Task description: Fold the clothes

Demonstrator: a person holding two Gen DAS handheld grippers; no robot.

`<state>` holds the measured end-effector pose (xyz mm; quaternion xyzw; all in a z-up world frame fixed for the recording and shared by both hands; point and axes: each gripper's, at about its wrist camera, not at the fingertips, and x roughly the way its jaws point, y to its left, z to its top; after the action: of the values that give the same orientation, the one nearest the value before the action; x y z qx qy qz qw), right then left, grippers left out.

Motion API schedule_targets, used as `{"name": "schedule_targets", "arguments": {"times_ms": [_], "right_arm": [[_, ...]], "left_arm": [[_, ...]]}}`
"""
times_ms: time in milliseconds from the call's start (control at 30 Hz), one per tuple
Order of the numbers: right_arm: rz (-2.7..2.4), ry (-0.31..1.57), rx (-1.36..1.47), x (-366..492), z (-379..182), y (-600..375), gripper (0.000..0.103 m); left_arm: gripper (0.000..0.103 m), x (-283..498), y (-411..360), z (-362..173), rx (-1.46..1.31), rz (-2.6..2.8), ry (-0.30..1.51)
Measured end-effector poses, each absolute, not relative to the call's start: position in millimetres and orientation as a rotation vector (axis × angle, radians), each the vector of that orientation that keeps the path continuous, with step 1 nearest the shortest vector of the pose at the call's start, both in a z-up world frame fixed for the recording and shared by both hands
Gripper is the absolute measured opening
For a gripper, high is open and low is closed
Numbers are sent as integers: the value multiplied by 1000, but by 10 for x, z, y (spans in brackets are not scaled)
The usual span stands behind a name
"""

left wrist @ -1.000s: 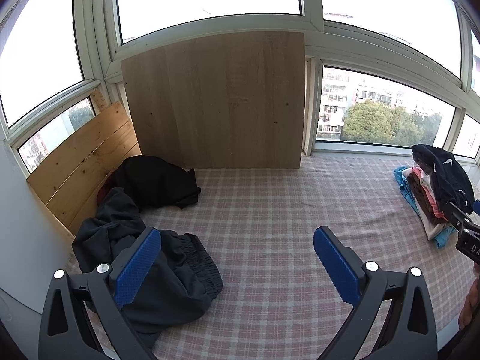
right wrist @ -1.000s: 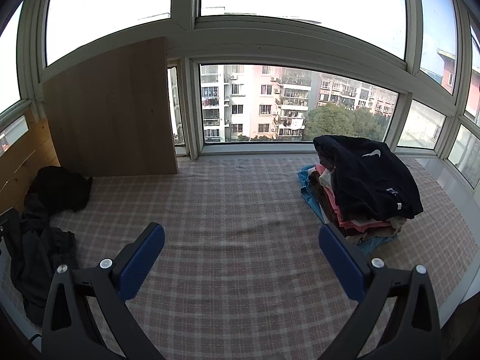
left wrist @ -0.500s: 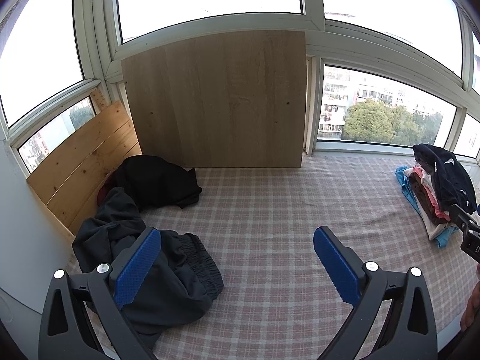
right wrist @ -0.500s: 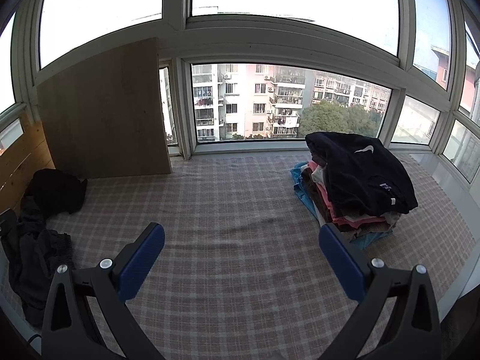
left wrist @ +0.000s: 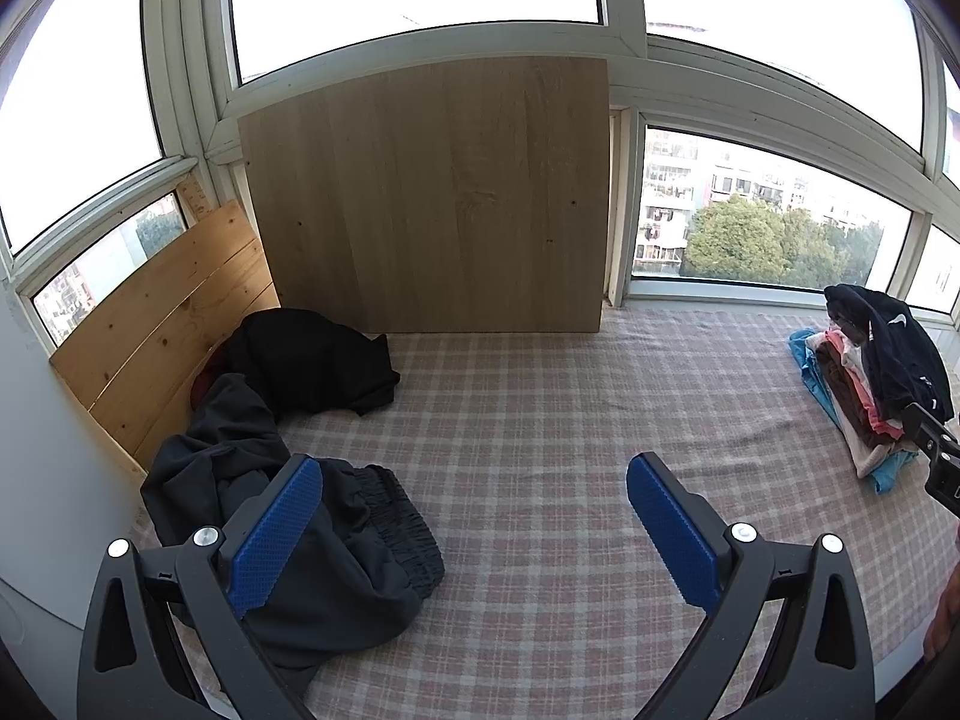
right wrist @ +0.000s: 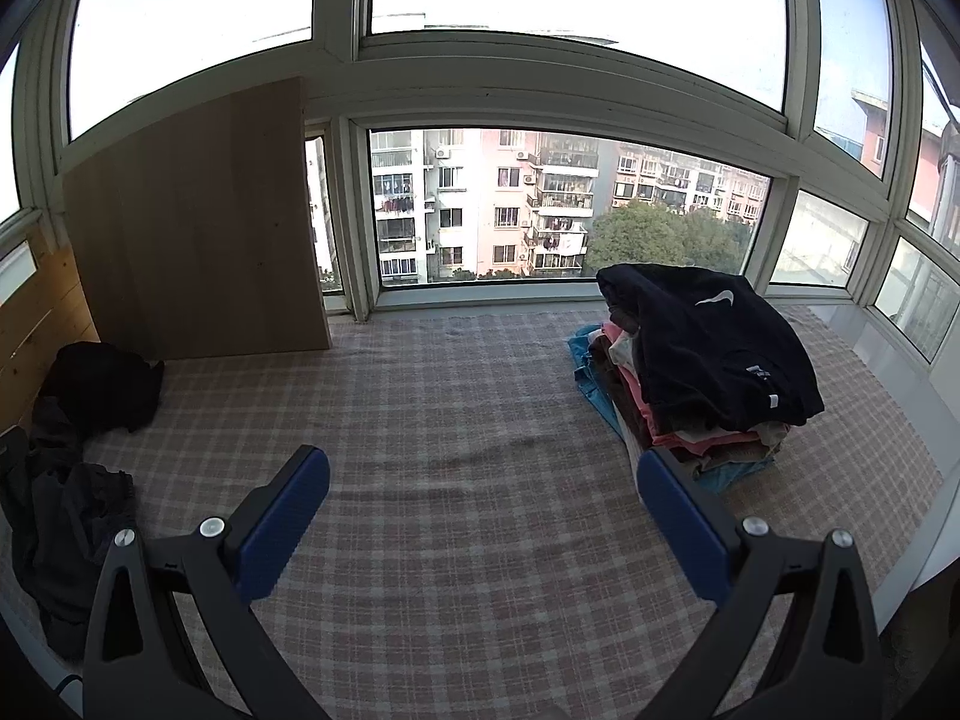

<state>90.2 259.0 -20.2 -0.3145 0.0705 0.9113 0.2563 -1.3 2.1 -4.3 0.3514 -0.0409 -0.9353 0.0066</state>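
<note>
Your folded stack (right wrist: 702, 372) stands finished at right; dark unfolded clothes (left wrist: 288, 510) wait at left, with your left hand-held gripper (left wrist: 474, 531) and right hand-held gripper (right wrist: 483, 519) both wide and empty.

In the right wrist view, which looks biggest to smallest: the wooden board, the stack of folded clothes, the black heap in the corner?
1. Tall light-brown wooden board
2. Stack of folded clothes, nearly as big
3. Black heap
</note>
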Motion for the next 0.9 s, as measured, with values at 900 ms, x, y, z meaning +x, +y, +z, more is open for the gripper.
{"name": "schedule_targets", "arguments": {"times_ms": [900], "right_arm": [[2549,148,-901,741,-230,2407,103]], "left_arm": [[102,26,-141,-84,1095,-2868,-108]]}}
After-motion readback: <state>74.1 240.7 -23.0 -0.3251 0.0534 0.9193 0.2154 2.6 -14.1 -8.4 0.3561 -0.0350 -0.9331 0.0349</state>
